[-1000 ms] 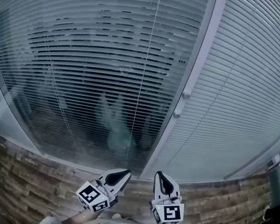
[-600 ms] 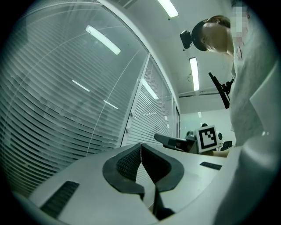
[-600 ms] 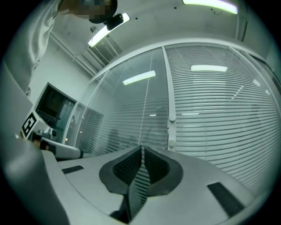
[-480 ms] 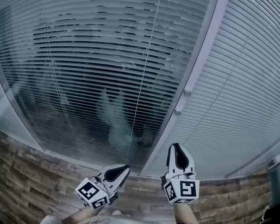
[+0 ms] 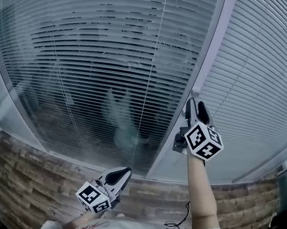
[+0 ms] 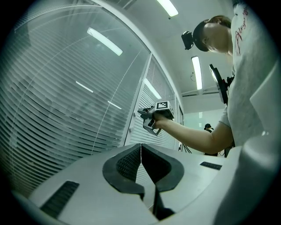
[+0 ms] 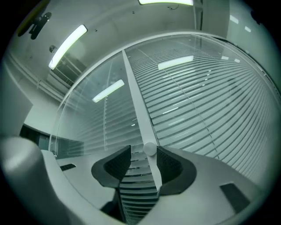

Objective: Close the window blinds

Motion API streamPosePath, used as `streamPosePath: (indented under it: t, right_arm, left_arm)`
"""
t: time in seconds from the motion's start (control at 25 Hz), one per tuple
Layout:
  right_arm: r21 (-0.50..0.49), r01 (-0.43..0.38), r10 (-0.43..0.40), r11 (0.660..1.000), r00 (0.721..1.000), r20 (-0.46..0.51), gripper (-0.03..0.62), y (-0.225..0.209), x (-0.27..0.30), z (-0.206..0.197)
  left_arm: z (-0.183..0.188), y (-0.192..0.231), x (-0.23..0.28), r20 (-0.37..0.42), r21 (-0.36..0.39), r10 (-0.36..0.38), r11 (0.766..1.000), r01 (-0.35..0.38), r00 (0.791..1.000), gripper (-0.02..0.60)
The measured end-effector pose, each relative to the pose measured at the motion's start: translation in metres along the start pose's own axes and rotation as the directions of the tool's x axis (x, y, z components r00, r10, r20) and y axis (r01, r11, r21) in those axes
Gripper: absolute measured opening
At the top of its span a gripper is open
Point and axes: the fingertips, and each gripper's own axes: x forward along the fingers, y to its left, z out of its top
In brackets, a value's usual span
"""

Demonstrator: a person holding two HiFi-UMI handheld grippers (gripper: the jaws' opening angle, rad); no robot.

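Note:
The left blind point(image 5: 99, 54) hangs behind glass with its slats partly open and dark showing through; the right blind point(image 5: 263, 69) has flat, closed slats. A pale post point(image 5: 174, 136) divides them and carries a small round knob point(image 7: 150, 148). My right gripper point(image 5: 197, 107) is raised to the post; its jaws have just been opening and now stand open, with the knob between the fingertips, close to the right pad. The right gripper point(image 7: 143, 154) grips nothing. My left gripper point(image 5: 119, 175) stays low by my body, shut and empty, its pads point(image 6: 131, 162) meeting.
A brick-patterned wall point(image 5: 20, 189) runs below the window sill. A black cable point(image 5: 182, 222) hangs under my right arm. In the left gripper view a person point(image 6: 207, 128) stands far off down the room, under ceiling lights point(image 6: 196, 72).
My right gripper has risen from beside the left one up to the knob on the post, and its jaws have gone from shut to open. The left gripper has kept still.

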Motion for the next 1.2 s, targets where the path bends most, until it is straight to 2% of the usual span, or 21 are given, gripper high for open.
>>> streamPosePath:
  t: [0.2,0.36,0.6,0.68,0.88,0.96,1.04,1.12,1.2]
  right_arm:
    - [0.169,0.043,-0.04,0.985,0.999,-0.019,0.169,-0.008,0.024,-0.006]
    - [0.236,0.042,-0.046,0.971,0.999,0.01,0.169,-0.008,0.032,0.002]
    - [0.248,0.123,-0.137,0.961,0.99,0.043,0.165,-0.016,0.032,0.009]
    - [0.231,0.132,-0.152,0.964,0.986,0.068,0.138,-0.018,0.031,0.006]
    - [0.144,0.121,-0.131,0.982,0.989,0.066,0.135,-0.018,0.039,0.004]
    - [0.067,0.121,-0.125,0.99,0.99,0.057,0.133,-0.017,0.04,0.001]
    - [-0.059,0.125,-0.122,0.99,0.991,0.051,0.133,-0.013,0.039,0.0]
    - [-0.247,0.136,-0.128,0.96,0.991,0.047,0.132,-0.009,0.04,0.003]
    - [-0.398,0.136,-0.126,0.907,0.991,0.05,0.132,-0.007,0.043,0.007]
  left_arm:
    - [-0.002,0.006,-0.009,0.004,-0.005,0.023,1.0,-0.023,1.0,0.018]
    - [-0.001,0.007,-0.009,0.005,-0.012,0.034,0.999,-0.034,0.999,0.018]
    - [-0.005,0.002,-0.013,-0.007,-0.024,0.028,0.999,-0.028,1.0,0.018]
    - [-0.01,0.005,-0.014,-0.006,-0.052,0.03,0.998,-0.031,1.0,0.018]
    - [-0.008,0.017,-0.012,-0.008,-0.078,0.046,0.996,-0.047,0.999,0.018]
    - [-0.007,0.018,-0.011,-0.007,-0.081,0.042,0.996,-0.043,0.999,0.018]
    - [-0.009,0.017,-0.012,-0.006,-0.083,0.037,0.996,-0.037,0.999,0.018]
    - [-0.008,0.015,-0.011,-0.008,-0.086,0.035,0.996,-0.036,0.999,0.018]
    - [-0.006,0.013,-0.007,-0.009,-0.091,0.037,0.995,-0.038,0.999,0.018]
